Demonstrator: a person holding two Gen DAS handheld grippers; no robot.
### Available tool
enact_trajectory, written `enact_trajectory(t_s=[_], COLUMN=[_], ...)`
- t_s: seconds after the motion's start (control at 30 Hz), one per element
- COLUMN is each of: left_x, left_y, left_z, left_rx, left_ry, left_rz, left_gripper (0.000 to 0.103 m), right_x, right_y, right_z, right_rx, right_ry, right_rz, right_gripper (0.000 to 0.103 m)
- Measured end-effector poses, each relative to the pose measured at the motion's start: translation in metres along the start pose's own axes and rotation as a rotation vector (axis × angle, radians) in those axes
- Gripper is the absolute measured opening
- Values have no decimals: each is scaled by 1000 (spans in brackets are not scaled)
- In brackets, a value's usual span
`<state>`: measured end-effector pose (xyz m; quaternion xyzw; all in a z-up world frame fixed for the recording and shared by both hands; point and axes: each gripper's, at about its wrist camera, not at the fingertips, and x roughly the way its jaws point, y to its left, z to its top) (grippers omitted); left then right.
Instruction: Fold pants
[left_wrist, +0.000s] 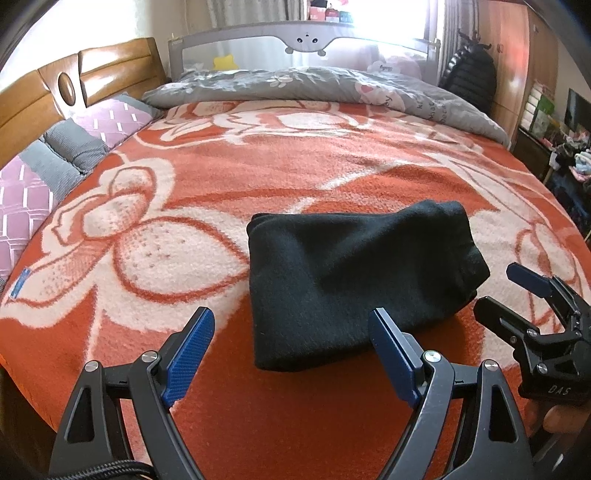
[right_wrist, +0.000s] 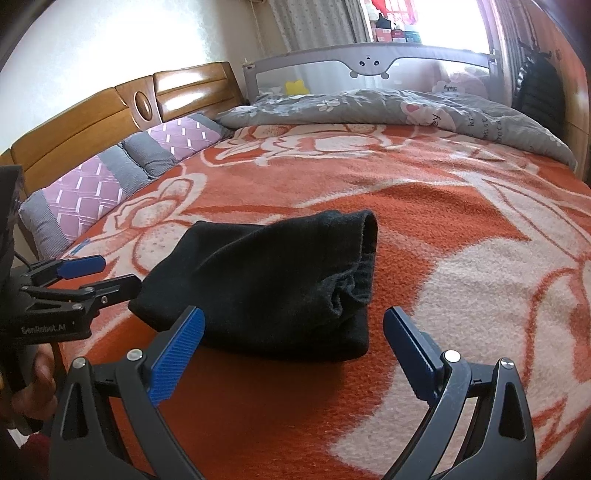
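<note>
The black pants (left_wrist: 354, 280) lie folded into a compact bundle on the orange and white flowered blanket (left_wrist: 258, 177); they also show in the right wrist view (right_wrist: 273, 288). My left gripper (left_wrist: 291, 325) is open and empty, just in front of the bundle's near edge. My right gripper (right_wrist: 293, 325) is open and empty, just in front of the bundle's near right end. The right gripper also shows at the right of the left wrist view (left_wrist: 506, 291), and the left gripper at the left of the right wrist view (right_wrist: 110, 273).
A grey quilt (left_wrist: 332, 85) lies bunched at the far end of the bed, below a grey bed rail (left_wrist: 306, 37). Purple and grey pillows (left_wrist: 55, 162) line the wooden headboard (left_wrist: 44, 96) on the left. Shelves with clutter (left_wrist: 565, 147) stand at the right.
</note>
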<state>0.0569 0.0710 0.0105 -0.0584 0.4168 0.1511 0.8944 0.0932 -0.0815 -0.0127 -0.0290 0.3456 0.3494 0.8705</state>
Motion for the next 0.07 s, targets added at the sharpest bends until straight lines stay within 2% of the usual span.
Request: enact_trajectory(t_s=[0.07], left_x=[-1], left_y=[1], left_z=[1], left_rx=[-1], left_ry=[0], left_rz=[4], left_gripper=[86], right_x=[-2], right_y=[-1], right_z=[1], right_rx=[0], right_ry=[-6], right_rz=[2], right_gripper=[98])
